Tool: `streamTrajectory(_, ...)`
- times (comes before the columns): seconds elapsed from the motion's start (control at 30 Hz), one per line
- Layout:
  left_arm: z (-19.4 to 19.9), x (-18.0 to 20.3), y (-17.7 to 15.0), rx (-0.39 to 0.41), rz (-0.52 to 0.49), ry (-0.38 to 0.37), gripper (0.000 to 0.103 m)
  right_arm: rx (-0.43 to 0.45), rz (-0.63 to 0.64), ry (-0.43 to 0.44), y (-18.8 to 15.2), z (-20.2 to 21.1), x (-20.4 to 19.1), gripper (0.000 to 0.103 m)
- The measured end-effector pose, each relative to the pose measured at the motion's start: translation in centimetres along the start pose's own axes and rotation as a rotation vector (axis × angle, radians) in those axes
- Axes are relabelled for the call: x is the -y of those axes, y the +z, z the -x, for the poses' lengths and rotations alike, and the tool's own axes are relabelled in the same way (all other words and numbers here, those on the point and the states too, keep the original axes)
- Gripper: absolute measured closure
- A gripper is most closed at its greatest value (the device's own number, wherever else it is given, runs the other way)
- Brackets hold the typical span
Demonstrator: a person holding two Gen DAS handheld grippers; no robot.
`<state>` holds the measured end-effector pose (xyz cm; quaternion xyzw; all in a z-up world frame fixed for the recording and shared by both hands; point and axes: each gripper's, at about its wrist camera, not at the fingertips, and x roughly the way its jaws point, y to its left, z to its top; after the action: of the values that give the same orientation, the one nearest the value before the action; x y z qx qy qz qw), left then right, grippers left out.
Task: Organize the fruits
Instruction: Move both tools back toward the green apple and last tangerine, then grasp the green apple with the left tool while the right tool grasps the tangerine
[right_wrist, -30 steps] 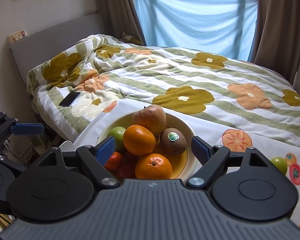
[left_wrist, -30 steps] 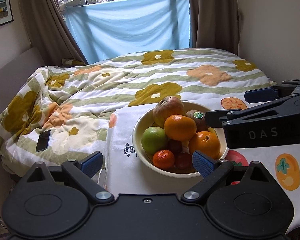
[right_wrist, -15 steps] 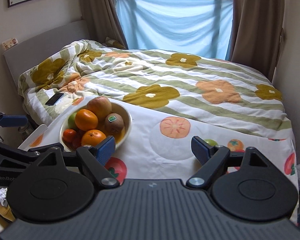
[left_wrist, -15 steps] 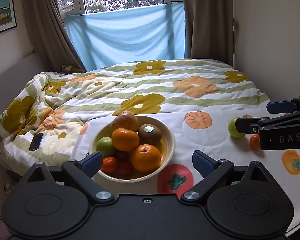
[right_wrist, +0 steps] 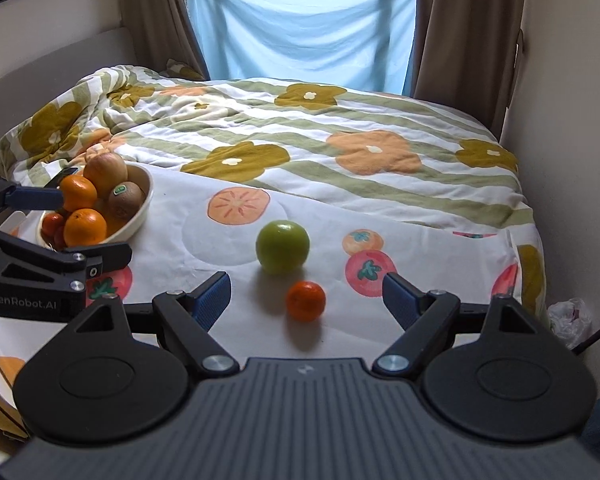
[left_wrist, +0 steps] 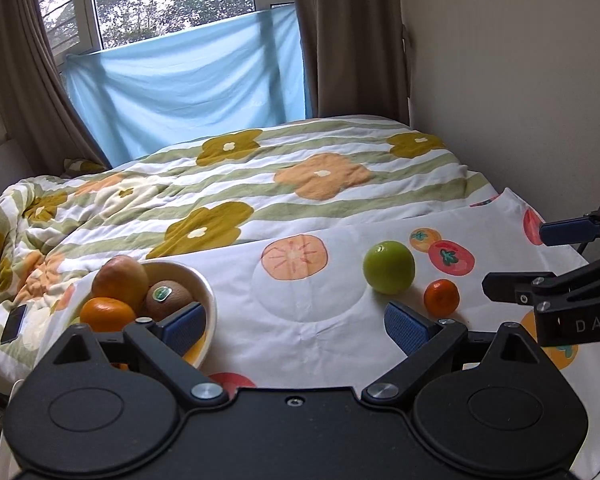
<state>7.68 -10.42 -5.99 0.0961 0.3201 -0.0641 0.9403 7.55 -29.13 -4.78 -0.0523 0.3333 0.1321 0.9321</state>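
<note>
The right gripper point(right_wrist: 304, 298) hangs wide open and empty, and the small tangerine point(right_wrist: 305, 301) lies on the cloth point(right_wrist: 236, 240) straight ahead between its fingers, nearer to it than to the left gripper point(left_wrist: 294, 324), also open and empty. Just beyond sits the green apple point(right_wrist: 283, 246), then the bowl point(right_wrist: 140, 212) far left, its lower fruit partly hidden

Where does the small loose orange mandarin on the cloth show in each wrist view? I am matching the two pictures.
Left wrist: the small orange mandarin lies right of centre, just off the right fingertip of the left gripper.
Right wrist: it lies near centre, between the open fingers of the right gripper.
Shared landmark: the round green apple, just beyond it in both.
</note>
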Motion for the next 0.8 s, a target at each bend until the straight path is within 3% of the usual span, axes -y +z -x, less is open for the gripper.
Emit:
streamTrajectory(0.37,-8.0,4.3,1.5,-0.023,-0.119,-0.119,0.006,-0.055,-0.025,0.005,-3.7,-4.8,2.7,0.007)
streamTrajectory(0.6,-12.2,5.4,2.2,-0.055,-0.191,-0.151,0.014,-0.067,-0.052,0.030,-3.9,-7.2,2.5,0.008)
streamTrajectory(0.8,-13.6,5.8,2.4,-0.066,-0.191,-0.187,0.016,-0.071,-0.056,0.043,-3.7,-8.3,2.1,0.013)
